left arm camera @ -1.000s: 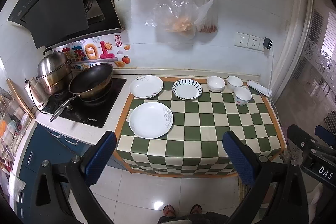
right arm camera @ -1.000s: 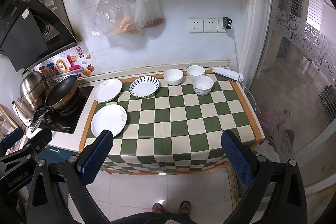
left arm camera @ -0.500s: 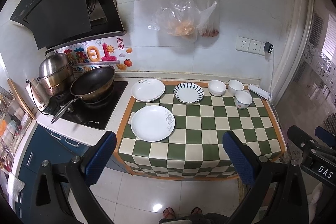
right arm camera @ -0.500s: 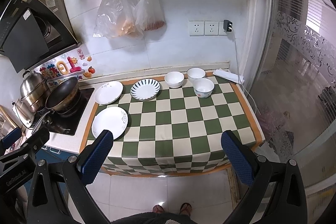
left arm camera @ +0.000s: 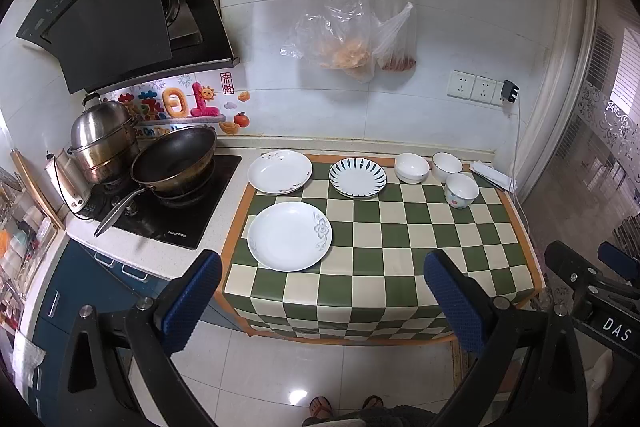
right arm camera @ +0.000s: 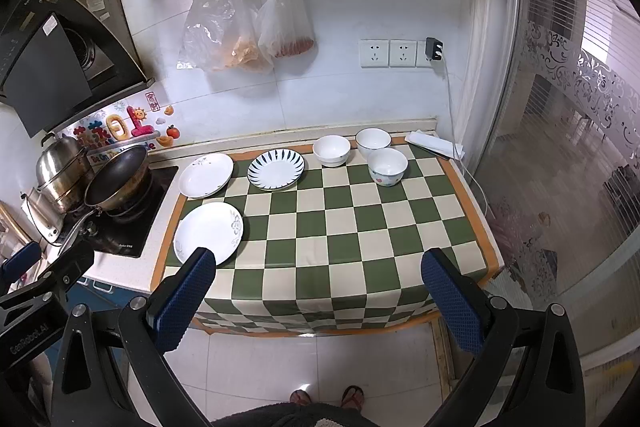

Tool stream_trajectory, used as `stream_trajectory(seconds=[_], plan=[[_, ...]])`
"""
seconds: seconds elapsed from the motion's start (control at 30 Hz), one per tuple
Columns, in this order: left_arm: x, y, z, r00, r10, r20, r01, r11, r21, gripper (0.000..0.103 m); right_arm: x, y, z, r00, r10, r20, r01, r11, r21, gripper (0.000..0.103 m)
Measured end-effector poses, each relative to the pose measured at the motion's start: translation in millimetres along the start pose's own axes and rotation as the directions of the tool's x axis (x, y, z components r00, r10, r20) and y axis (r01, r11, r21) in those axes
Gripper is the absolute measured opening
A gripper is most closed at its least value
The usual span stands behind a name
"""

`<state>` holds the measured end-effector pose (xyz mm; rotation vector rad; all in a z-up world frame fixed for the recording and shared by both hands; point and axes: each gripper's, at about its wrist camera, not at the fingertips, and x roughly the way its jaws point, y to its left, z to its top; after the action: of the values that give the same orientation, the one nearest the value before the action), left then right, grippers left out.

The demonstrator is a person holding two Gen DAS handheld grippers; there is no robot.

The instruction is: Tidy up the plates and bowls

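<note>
Over the floor in front of the table (left arm camera: 392, 291), left wrist view: left claw (left arm camera: 320, 303) spread wide, nothing held, well short of the dishes. Three plates sit on the checked cloth: flower plate (left arm camera: 289, 236) nearest, leaf plate (left arm camera: 279, 172) behind it, striped plate (left arm camera: 358, 177) just to the right. Three bowls cluster at the back right: two white bowls (left arm camera: 412, 167) side by side, patterned bowl (left arm camera: 461, 190) in front of them. Wok (left arm camera: 174, 159) and steel pot (left arm camera: 102, 141) stand on the stove, apart from the cloth.

Right wrist view: right claw (right arm camera: 316, 301) also wide open and empty, hanging over the floor tiles. Same layout: flower plate (right arm camera: 208, 233) partly behind the left fingertip (right arm camera: 182, 301), striped plate (right arm camera: 276, 169) and patterned bowl (right arm camera: 387, 167) in the clear.

Change over the last second: the table has slid lower and a little larger in both views, so the claws seem tilted up or drawn slightly closer. No dish has shifted. Judgement: sorting not yet begun; this reads as the approach, all six pieces untouched.
</note>
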<state>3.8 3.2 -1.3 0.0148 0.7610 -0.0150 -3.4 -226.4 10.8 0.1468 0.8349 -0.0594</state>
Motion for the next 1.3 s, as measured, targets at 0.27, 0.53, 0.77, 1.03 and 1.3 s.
stream_trajectory(seconds=[0.27,0.53,0.77,1.03,1.3], plan=[[0,0,2,1.0,0.001,0.003,-0.001,1.0,-0.001,0.103,2,2,2,1.0,-0.002,-0.001,0.002,1.0,-0.001,0.103],[3,5,6,1.0,-0.003,0.0,0.003,1.0,-0.002,0.103,2,2,3,1.0,-0.002,-0.001,0.002,1.0,-0.001,0.103],[5,9,8,1.0,-0.005,-0.002,0.005,1.0,-0.003,0.103,3,6,6,1.0,-0.003,0.001,0.003,1.0,0.002,0.103],[7,14,11,1.0,-0.007,0.007,0.007,1.0,0.001,0.103,5,11,9,1.0,-0.004,0.001,0.004,1.0,0.006,0.103],[6,16,4,1.0,-0.013,0.008,0.013,1.0,0.002,0.103,8,15,8,1.0,-0.009,-0.002,0.009,1.0,0.012,0.103]])
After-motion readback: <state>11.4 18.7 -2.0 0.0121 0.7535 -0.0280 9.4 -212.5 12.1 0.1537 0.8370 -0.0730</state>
